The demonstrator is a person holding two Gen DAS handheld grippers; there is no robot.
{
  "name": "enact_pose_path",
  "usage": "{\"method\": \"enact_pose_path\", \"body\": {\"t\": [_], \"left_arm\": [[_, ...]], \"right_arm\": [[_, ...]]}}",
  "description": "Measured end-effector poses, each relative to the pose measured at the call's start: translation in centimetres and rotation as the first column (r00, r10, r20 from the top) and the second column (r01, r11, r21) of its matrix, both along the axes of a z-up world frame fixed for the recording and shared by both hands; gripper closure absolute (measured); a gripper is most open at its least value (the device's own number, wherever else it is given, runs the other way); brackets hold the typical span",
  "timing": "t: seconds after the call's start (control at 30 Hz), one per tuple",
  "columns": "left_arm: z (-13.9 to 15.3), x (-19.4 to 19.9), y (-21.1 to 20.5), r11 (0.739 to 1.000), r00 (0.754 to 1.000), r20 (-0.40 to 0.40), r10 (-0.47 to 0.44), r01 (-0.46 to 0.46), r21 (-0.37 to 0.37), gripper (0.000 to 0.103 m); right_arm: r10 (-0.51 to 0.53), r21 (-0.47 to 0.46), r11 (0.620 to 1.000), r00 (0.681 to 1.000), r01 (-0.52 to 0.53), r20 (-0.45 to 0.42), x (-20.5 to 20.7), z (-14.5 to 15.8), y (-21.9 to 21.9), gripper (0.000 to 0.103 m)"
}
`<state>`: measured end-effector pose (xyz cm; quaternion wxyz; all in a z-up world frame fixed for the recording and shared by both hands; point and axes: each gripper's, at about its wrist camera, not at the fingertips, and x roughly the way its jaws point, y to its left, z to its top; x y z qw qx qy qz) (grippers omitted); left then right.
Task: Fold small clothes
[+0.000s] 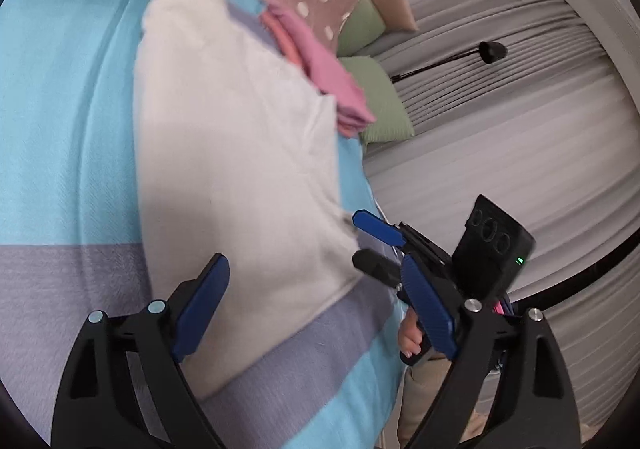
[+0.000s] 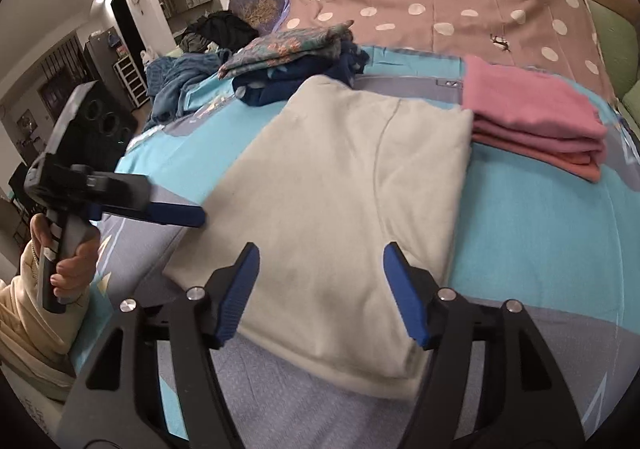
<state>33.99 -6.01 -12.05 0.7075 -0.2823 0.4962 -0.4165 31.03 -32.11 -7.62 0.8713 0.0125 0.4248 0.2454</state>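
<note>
A cream garment lies folded flat on the turquoise and grey bed cover. My right gripper hovers open over its near edge, the cloth beneath the jaws and not pinched. In the left wrist view my left gripper stands wide open above the cream garment, near its lower corner. The right gripper shows there at the garment's right edge, fingers apart. One blue finger of the left gripper reaches the garment's left edge in the right wrist view. A person's hand holds its handle.
A folded pink stack sits right beside the cream garment. Dark blue and patterned clothes are piled behind it. A brown dotted sheet covers the far bed. Green cushions and a black stand lie off the bed's edge.
</note>
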Motion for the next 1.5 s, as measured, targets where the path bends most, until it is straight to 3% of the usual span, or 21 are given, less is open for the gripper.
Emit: {"method": "enact_pose_path", "body": {"t": [0.13, 0.23, 0.4, 0.5, 0.6, 0.73, 0.9, 1.1, 1.3, 1.4, 1.47, 1.5], "left_arm": [[-1.3, 0.4, 0.4, 0.997, 1.000, -0.017, 0.012, -0.013, -0.073, 0.015], [-1.2, 0.6, 1.1, 0.994, 0.999, -0.050, 0.007, -0.012, -0.104, 0.015], [0.7, 0.4, 4.9, 0.983, 0.985, -0.068, 0.159, -0.164, -0.081, 0.012], [-0.6, 0.1, 6.0, 0.980, 0.972, -0.181, 0.148, -0.169, -0.105, 0.012], [-2.1, 0.1, 5.9, 0.984, 0.960, -0.236, 0.151, -0.168, -0.056, 0.012], [-1.7, 1.2, 4.0, 0.997, 0.968, -0.240, 0.074, -0.081, -0.019, 0.011], [-2.3, 3.7, 0.3, 0.997, 0.952, -0.306, -0.032, 0.050, 0.051, 0.006], [-3.0, 4.9, -1.8, 0.994, 0.937, -0.338, -0.092, 0.105, 0.021, 0.002], [-4.2, 4.0, -3.5, 0.993, 0.928, -0.352, -0.119, 0.102, -0.067, 0.027], [-4.9, 4.1, -3.1, 0.994, 0.918, -0.386, -0.093, 0.064, -0.087, 0.050], [-5.6, 4.1, -2.6, 0.994, 0.906, -0.417, -0.078, 0.037, -0.105, 0.075], [-5.7, 4.1, -2.3, 0.992, 0.902, -0.425, -0.079, 0.030, -0.121, 0.077]], "right_arm": [[0.016, -0.057, 0.998, 0.998, -0.019, -0.060, 0.1, -2.7, 0.4, 0.037], [0.011, -0.009, 1.000, 0.999, -0.011, -0.048, -0.1, -3.0, -0.3, 0.037], [0.015, -0.023, 1.000, 0.999, -0.016, -0.051, -0.1, -2.8, 0.0, 0.037], [0.011, -0.008, 1.000, 0.999, -0.012, -0.050, -0.1, -2.8, 0.0, 0.033], [0.006, 0.012, 1.000, 0.999, -0.005, -0.051, 0.0, -2.9, -0.1, 0.031], [0.004, 0.019, 1.000, 0.998, -0.003, -0.059, 0.2, -2.8, 0.0, 0.031], [-0.001, 0.037, 0.999, 0.998, 0.004, -0.066, 0.3, -2.8, -0.3, 0.031], [0.001, 0.096, 0.995, 0.995, 0.008, -0.097, 0.6, -2.8, -0.8, 0.028], [0.013, 0.161, 0.987, 0.991, 0.009, -0.134, 0.9, -2.8, -1.6, 0.028], [0.009, 0.255, 0.966, 0.983, 0.038, -0.181, 1.5, -2.8, -2.9, 0.028], [-0.004, 0.339, 0.937, 0.971, 0.087, -0.238, 1.9, -2.5, -4.2, 0.028], [-0.010, 0.368, 0.924, 0.968, 0.105, -0.251, 2.0, -2.2, -4.8, 0.026]]}}
